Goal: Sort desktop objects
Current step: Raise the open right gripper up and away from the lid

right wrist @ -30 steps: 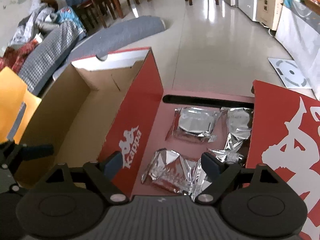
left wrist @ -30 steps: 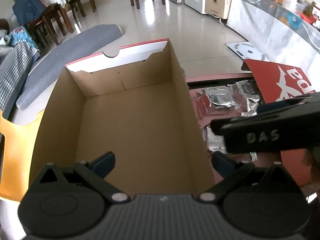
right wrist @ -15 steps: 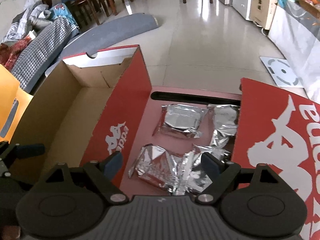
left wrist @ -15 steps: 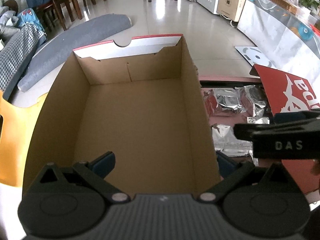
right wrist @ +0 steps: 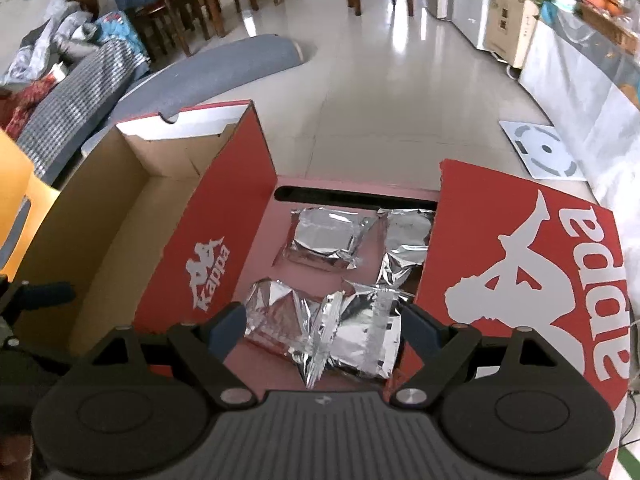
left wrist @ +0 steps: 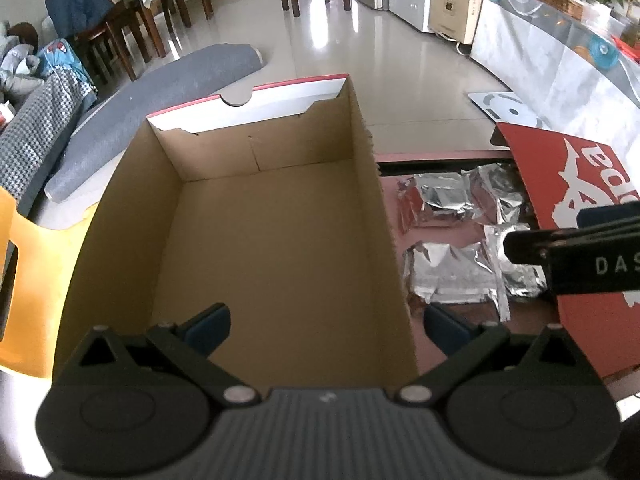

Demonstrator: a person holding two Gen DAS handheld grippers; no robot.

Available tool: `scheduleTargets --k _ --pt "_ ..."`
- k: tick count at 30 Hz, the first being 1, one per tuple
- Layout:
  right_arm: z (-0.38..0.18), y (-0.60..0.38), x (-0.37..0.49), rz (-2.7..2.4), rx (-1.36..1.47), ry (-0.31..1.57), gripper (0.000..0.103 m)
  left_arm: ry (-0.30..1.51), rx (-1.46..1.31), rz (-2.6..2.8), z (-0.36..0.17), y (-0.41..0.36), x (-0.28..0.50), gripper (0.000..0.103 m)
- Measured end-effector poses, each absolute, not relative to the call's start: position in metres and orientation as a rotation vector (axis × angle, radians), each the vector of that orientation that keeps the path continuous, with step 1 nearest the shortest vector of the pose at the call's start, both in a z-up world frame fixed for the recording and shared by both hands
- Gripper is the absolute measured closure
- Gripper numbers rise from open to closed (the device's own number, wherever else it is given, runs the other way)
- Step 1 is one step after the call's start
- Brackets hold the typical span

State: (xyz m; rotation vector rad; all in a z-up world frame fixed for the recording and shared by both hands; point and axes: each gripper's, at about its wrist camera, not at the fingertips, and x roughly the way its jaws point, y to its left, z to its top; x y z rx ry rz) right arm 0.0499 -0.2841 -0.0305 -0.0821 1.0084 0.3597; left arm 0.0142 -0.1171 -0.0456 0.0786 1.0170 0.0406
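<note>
**Both hand-held grippers wide over box and foil packets**

Left wrist view: the left hand-held gripper (left wrist: 324,324) hangs released, jaws apart with nothing between them, over the open shoe box (left wrist: 276,240), its cardboard floor bare. To the right of the box wall, silver foil packets (left wrist: 452,268) lie on the red surface (left wrist: 424,158), with the right hand-held gripper (left wrist: 572,248) poking in above them beside the red lid (left wrist: 580,168).

Right wrist view: the right hand-held gripper (right wrist: 324,322) is spread wide, holding nothing, hovering over the nearest foil packet (right wrist: 340,328). Two more packets (right wrist: 328,238) lie farther back, all between the box's red side (right wrist: 212,248) and the lid (right wrist: 520,272).
</note>
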Motion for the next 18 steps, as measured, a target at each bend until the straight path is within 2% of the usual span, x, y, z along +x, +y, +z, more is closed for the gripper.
scheduleTargets --k 12,17,18 --pt "-0.024 -0.303 0.045 0.455 -0.223 1.026 0.018 0.997 0.040 0.042 -0.027 -0.133 -0.004 0.000" --pt "-0.020 -0.312 0.043 0.491 -0.306 1.021 0.026 0.967 0.074 0.023 -0.018 -0.154 -0.009 0.000" --pt "-0.018 -0.314 0.044 0.492 -0.301 1.013 0.030 0.966 0.086 0.016 -0.017 -0.159 -0.009 0.000"
